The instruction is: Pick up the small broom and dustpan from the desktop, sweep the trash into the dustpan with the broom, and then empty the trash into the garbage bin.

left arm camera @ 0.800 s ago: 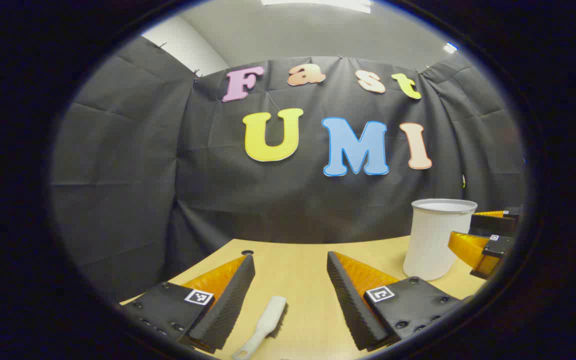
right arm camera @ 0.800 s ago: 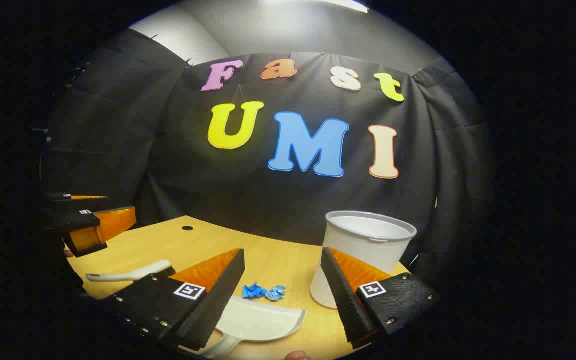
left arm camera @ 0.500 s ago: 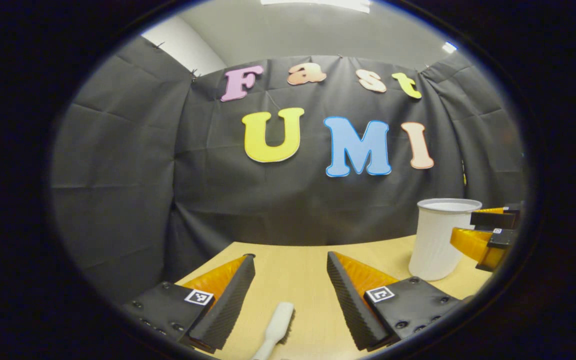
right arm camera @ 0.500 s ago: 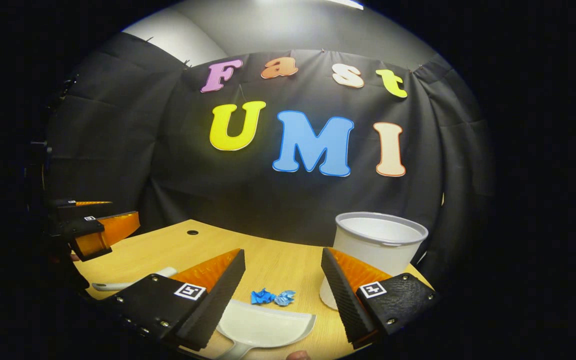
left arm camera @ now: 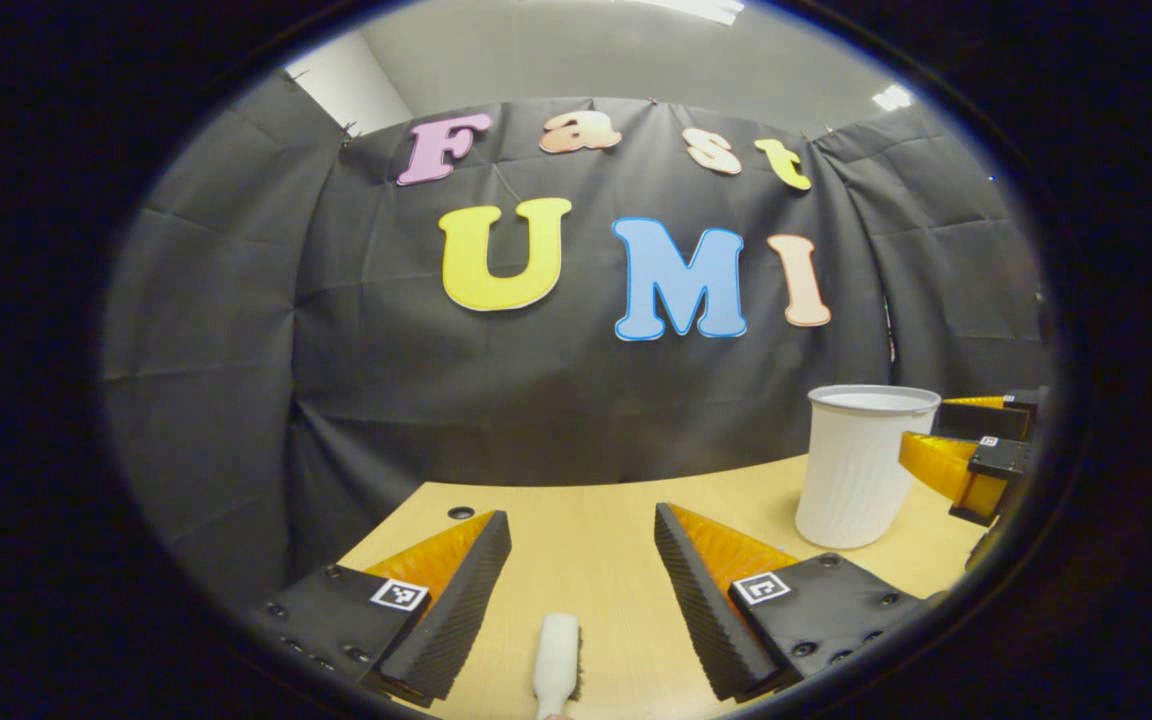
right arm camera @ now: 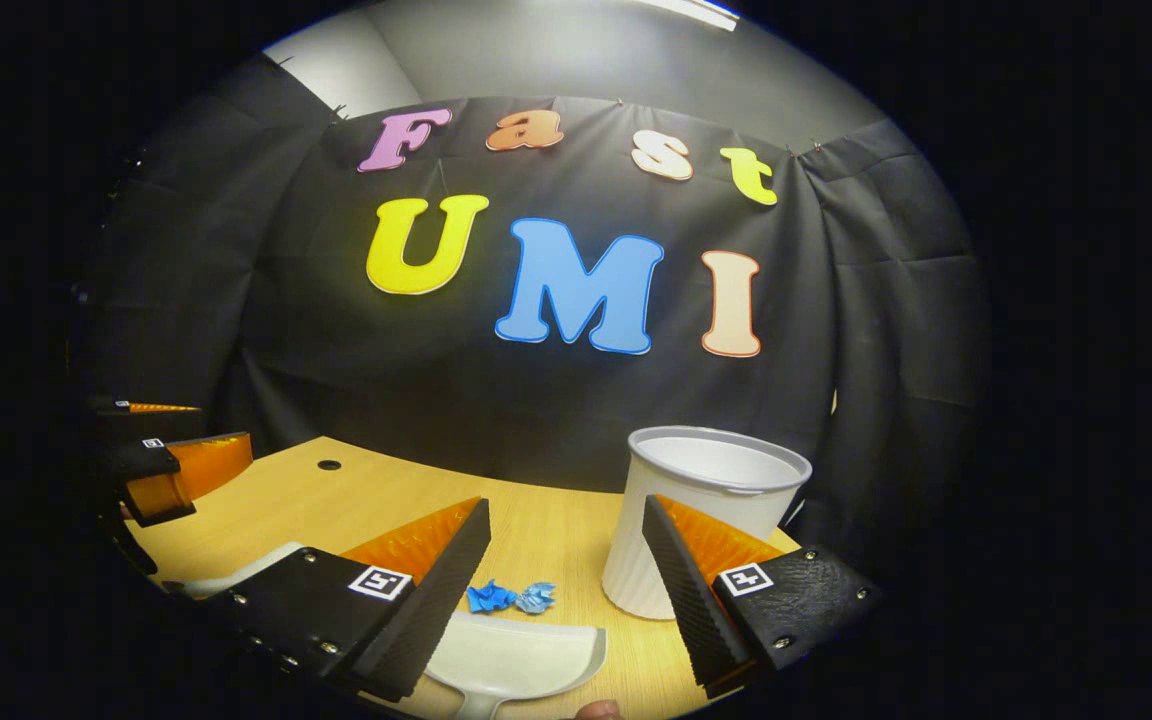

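Note:
In the left gripper view, the white small broom [left arm camera: 556, 652] lies on the wooden desktop [left arm camera: 586, 520], below and between the fingers of my open left gripper [left arm camera: 582, 528], which hangs above it. In the right gripper view, my right gripper [right arm camera: 566, 515] is open above the white dustpan [right arm camera: 521, 655]. Crumpled blue trash [right arm camera: 508, 597] lies just beyond the dustpan's lip. The white garbage bin [right arm camera: 701, 515] stands to the right, partly behind the right finger. The broom [right arm camera: 236, 574] peeks out behind the left finger. The bin [left arm camera: 861, 465] also stands at the right of the left gripper view.
The other gripper [right arm camera: 171, 470] shows far left in the right gripper view, and the right one [left arm camera: 966, 465] at the far right edge of the left gripper view. A small round hole [right arm camera: 329, 465] sits near the desktop's back edge. A fingertip [right arm camera: 594, 710] shows at the bottom.
The left gripper has shifted so the broom now sits centred between its fingers and lower in view. The right gripper swung slightly right; bin and trash moved left in its view.

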The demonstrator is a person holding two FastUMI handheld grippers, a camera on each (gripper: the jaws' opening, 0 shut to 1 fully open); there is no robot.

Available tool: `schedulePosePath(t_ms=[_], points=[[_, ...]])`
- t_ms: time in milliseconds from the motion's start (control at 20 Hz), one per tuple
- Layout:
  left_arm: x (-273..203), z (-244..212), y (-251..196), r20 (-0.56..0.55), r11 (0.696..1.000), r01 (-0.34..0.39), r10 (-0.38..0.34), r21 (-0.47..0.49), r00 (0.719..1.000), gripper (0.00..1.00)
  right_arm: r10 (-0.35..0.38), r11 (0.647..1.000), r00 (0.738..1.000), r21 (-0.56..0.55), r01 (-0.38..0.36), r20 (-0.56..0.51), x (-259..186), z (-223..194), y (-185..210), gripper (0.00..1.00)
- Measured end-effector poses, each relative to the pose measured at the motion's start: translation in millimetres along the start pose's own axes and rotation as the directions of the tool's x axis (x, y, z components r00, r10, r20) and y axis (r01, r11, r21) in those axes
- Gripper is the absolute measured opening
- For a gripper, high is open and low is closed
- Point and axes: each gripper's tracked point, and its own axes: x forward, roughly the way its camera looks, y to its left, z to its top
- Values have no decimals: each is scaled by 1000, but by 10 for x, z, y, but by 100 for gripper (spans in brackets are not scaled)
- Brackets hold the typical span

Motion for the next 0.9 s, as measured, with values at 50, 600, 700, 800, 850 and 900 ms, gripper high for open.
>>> schedulePosePath(t_ms=[50, 600, 700, 800, 850, 900], points=[[-12, -10, 1, -6, 1000, 4, -4, 0, 1000, 98, -1, 1000, 1000, -2, 1, -10, 61, 16, 148, 96], [-383, -434, -11, -280, 998, 63, -59, 5, 958, 95, 95, 995, 911, 64, -75, -400, 752, -1923, 411, 96], [-480, -530, -28, -347, 997, 75, -70, 1, 935, 95, 107, 994, 878, 70, -84, -466, 995, -2330, 555, 96], [-597, -617, 0, -418, 996, 86, -73, 12, 906, 98, 100, 995, 841, 64, -78, -531, 1101, -2850, 628, 96], [-683, -644, 19, -451, 996, 88, -72, 13, 890, 98, 95, 995, 824, 61, -74, -558, 664, -2880, 525, 96], [-747, -682, 12, -488, 996, 92, -80, 1, 869, 95, 96, 995, 805, 68, -70, -585, 534, -2811, 497, 96]])
